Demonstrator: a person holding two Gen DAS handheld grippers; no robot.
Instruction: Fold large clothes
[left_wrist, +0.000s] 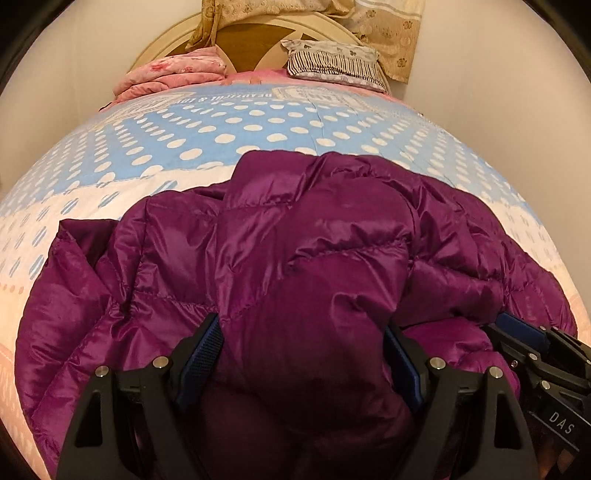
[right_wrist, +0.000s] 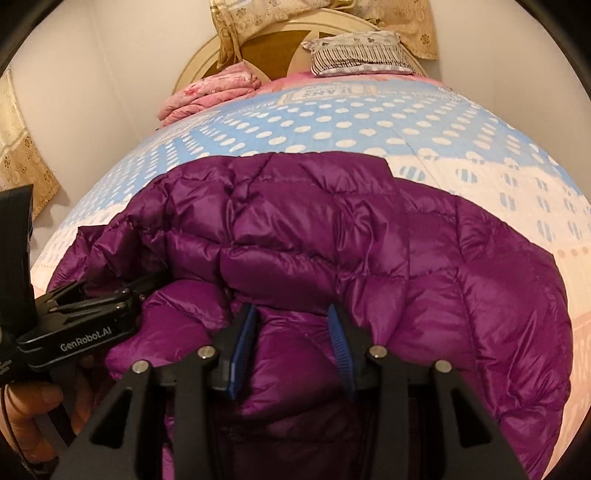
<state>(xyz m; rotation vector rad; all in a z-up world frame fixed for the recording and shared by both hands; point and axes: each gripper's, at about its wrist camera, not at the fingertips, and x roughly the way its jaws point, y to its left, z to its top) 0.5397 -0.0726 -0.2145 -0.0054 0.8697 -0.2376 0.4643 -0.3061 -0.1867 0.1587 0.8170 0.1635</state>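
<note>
Both grippers are clamped on the purple puffer jacket (left_wrist: 295, 258): left gripper (left_wrist: 303, 354) wide around a fat fold, right gripper (right_wrist: 291, 339) narrower beside it.

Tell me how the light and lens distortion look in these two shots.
Left wrist view: warm indoor light, sheen on the purple jacket, bed bulging from the fisheye. Right wrist view: same bulge, dark corners, soft glare on the jacket.

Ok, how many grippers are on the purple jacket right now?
2. The left gripper straddles a thick fold at the jacket's near edge; the right gripper clamps a bunched fold just beside it. Both show in each wrist view; none seems hidden.
</note>
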